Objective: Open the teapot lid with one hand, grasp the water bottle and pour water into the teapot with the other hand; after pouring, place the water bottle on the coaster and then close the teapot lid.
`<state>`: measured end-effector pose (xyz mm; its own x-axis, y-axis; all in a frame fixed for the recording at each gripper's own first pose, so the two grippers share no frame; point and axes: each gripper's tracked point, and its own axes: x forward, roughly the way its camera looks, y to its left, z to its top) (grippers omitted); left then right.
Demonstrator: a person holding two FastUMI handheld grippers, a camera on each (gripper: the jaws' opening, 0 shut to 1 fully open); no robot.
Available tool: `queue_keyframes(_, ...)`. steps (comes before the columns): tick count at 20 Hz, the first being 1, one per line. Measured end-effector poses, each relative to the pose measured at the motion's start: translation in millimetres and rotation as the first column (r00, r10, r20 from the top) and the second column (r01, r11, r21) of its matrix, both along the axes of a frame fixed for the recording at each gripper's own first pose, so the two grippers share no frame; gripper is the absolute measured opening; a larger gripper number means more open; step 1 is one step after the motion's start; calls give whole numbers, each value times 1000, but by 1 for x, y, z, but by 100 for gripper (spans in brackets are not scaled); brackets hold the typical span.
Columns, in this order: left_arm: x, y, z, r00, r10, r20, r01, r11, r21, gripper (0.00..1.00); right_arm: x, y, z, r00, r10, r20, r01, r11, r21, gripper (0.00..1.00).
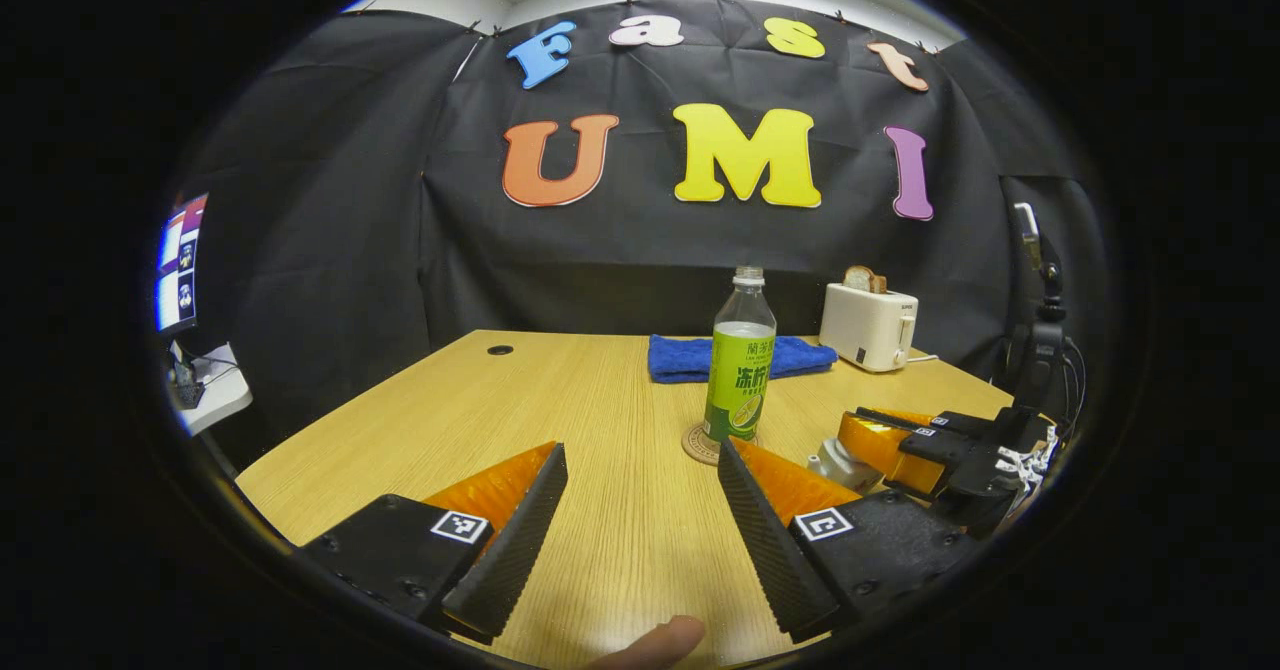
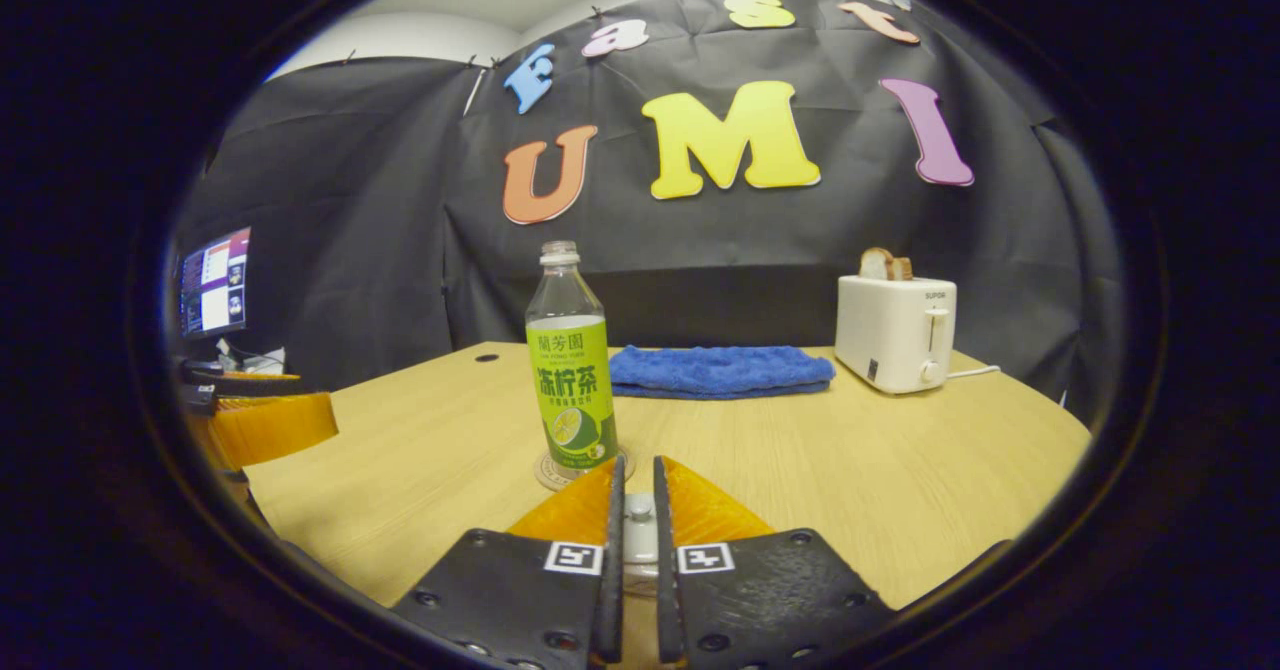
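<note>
In the left gripper view, the left gripper (image 1: 640, 510) hovers over the near part of the light wooden desk (image 1: 560, 400) with its fingers spread wide apart and nothing between them. Straight ahead, near the middle of the desk, the clear plastic water bottle with a green label (image 1: 741, 360) stands upright on the round tan coaster (image 1: 698, 444), and it has no cap that I can make out. Toward the desk's right edge, the right gripper (image 1: 880, 440) reaches in over the pale grey teapot (image 1: 838, 465), of which only a small part shows just beside its fingers. A folded blue towel (image 1: 735, 358) and a white toaster with bread in its slot (image 1: 868, 325) sit along the far edge. In the right gripper view, the right gripper (image 2: 638, 520) has its fingers drawn nearly together, clamped on the small pale knob of the teapot lid (image 2: 640, 535), which shows in the narrow gap between them; whether the lid sits in the pot or is raised off it cannot be told. The water bottle (image 2: 570, 390) stands on the coaster (image 2: 550, 472) just beyond the fingertips, and the towel (image 2: 720, 370) and toaster (image 2: 895, 330) lie toward the far edge. With the bottle on its coaster, the work looks to be at one of the lid steps, either opening or final closing. If opening, the next move calls for a straight upward lift by the right gripper, holding the lid clear of the opening, while the left gripper advances to straddle the bottle's body.
</note>
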<state>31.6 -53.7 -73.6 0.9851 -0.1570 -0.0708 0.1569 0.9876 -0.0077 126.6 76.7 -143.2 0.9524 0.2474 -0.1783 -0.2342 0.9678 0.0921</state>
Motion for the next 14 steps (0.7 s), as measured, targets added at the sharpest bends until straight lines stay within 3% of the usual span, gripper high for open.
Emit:
queue_keyframes(1, -1, -1, 1, 1000, -4, 1, 4, 1000, 7, 95, -2, -2, 7, 1000, -8, 10, 8, 1000, 1, 26)
queue_keyframes(7, -17, 0, 11, 999, -26, 27, 24, 997, 68, 95, -32, -19, 67, 996, -8, 90, 4, 999, 40, 58)
queue_keyframes(9, -22, 5, 23, 998, -5, 65, -1, 996, 93, 95, -44, -33, 81, 994, -35, 103, 30, 999, 45, 70)
queue_keyframes(11, -29, 3, 32, 996, -5, 86, -2, 997, 82, 95, -59, -43, 94, 993, -53, 102, 46, 997, 64, 77)
queue_keyframes(14, -38, 1, 40, 997, -3, 82, 0, 999, 42, 95, -85, -60, 121, 985, -77, 157, 65, 995, 82, 78)
